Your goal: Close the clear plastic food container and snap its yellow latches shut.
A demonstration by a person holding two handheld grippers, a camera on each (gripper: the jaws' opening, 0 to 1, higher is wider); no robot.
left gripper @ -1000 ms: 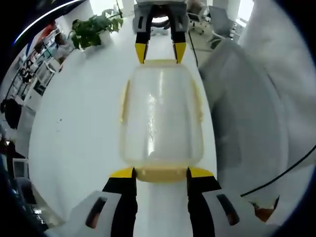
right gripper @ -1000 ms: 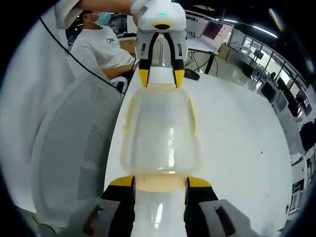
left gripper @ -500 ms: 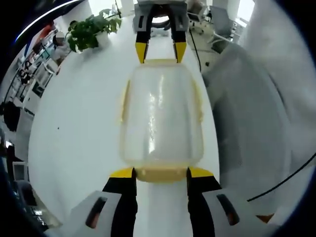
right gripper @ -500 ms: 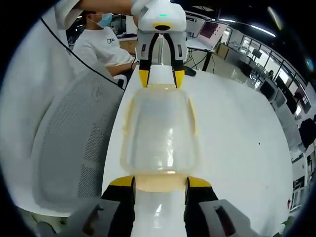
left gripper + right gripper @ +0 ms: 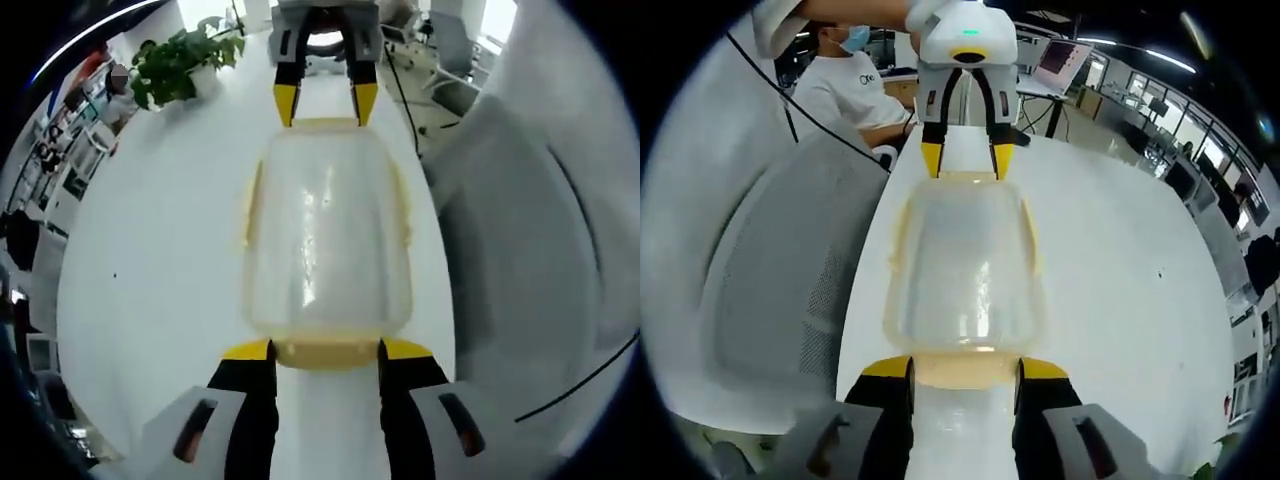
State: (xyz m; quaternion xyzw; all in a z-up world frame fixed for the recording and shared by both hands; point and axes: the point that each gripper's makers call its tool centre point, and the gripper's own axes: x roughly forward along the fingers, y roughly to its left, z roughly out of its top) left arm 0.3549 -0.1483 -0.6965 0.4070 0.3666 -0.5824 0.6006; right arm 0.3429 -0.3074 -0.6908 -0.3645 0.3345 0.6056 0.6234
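box (image 5: 327, 240) mid-frame on white table (image 5: 160, 260), lid on. left gripper (image 5: 325, 350) and right gripper (image 5: 962, 368) each straddle an end latch (image 5: 327, 352), jaws apart, prob braced to press ends shut.

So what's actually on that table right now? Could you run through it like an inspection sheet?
Surface: white table, bare around the box.
Job's things: clear plastic food container lying between the two grippers, lid on; yellow latches at both ends and along the sides.
Clutter: nothing seen.
Grippers: left gripper at one end latch, right gripper at the opposite end, jaws astride the latches; grip cannot be judged.
Cables: black cable across a white mesh chair.
Surroundings: potted plant, seated person, monitor.
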